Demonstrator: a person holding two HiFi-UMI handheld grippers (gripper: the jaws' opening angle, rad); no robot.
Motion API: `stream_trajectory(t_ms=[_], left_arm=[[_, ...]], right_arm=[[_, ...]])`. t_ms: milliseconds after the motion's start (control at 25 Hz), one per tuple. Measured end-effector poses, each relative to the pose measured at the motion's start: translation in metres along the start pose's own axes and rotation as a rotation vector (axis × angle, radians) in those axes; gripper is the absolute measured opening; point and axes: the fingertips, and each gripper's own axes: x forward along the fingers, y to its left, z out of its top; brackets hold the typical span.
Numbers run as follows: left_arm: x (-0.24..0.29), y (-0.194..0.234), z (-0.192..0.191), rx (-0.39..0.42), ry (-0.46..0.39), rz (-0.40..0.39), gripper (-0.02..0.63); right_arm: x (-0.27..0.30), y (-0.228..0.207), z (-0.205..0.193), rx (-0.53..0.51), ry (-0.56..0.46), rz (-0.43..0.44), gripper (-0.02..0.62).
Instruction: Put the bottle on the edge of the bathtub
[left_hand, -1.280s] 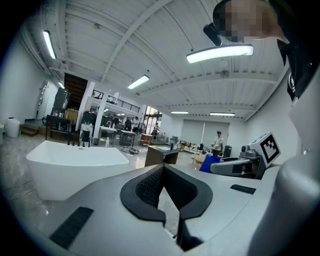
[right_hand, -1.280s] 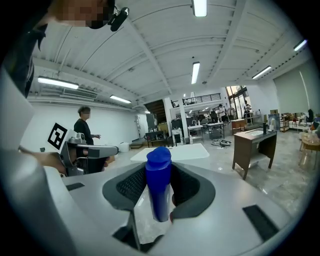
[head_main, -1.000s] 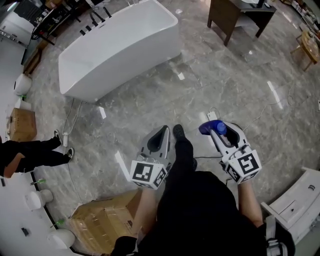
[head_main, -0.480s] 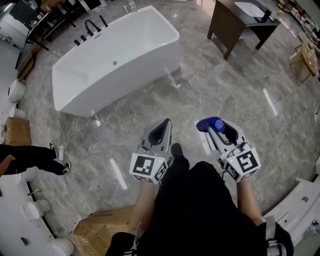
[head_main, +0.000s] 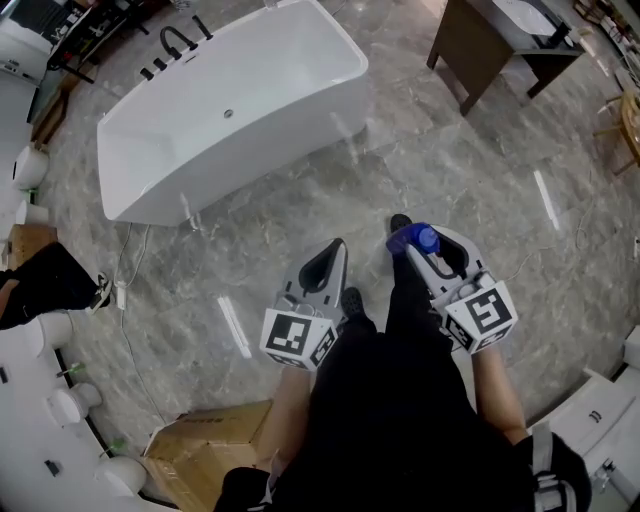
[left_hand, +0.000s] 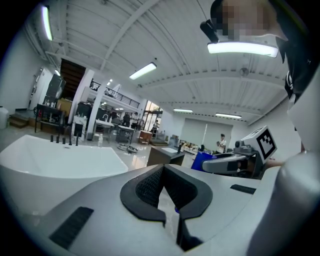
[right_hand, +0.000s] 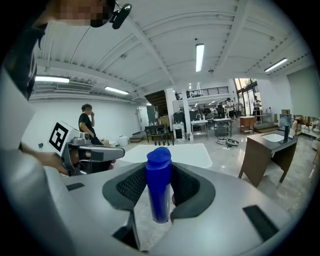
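Observation:
A blue bottle (right_hand: 158, 187) stands upright between the jaws of my right gripper (right_hand: 159, 197), which is shut on it; in the head view the bottle (head_main: 412, 239) pokes out ahead of the right gripper (head_main: 424, 246). My left gripper (head_main: 326, 262) is held beside it, shut with nothing in it; in the left gripper view its dark pads (left_hand: 165, 186) meet. The white bathtub (head_main: 230, 110) stands on the marble floor ahead and to the left, well apart from both grippers. Its near rim (left_hand: 60, 172) shows low in the left gripper view.
A dark wooden cabinet (head_main: 495, 45) stands at the back right. A cardboard box (head_main: 200, 455) lies behind me at the lower left. Black taps (head_main: 170, 45) line the tub's far side. A person's leg (head_main: 45, 285) is at the left edge. White fixtures (head_main: 70, 405) sit along the left.
I have walked forward: the bathtub has come nearer and lower in the head view, and the cardboard box slid back. The right gripper still carries the bottle.

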Motion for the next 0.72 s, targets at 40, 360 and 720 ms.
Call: stream_trajectory(t_ms=[40, 360, 720], left_arm=[[0.012, 0.005, 0.002, -0.004, 0.001, 0.013, 0.009], [0.125, 0.043, 0.044, -0.024, 0.001, 0.146, 0.009], [0.226, 0.084, 0.044, -0.075, 0.042, 0.303, 0.009]], right_arm=[[0.010, -0.012, 0.000, 0.002, 0.008, 0.014, 0.149], [0.093, -0.121, 0.018, -0.061, 0.070, 0.170, 0.149], [0.186, -0.224, -0.014, -0.109, 0.229, 0.272, 0.149]])
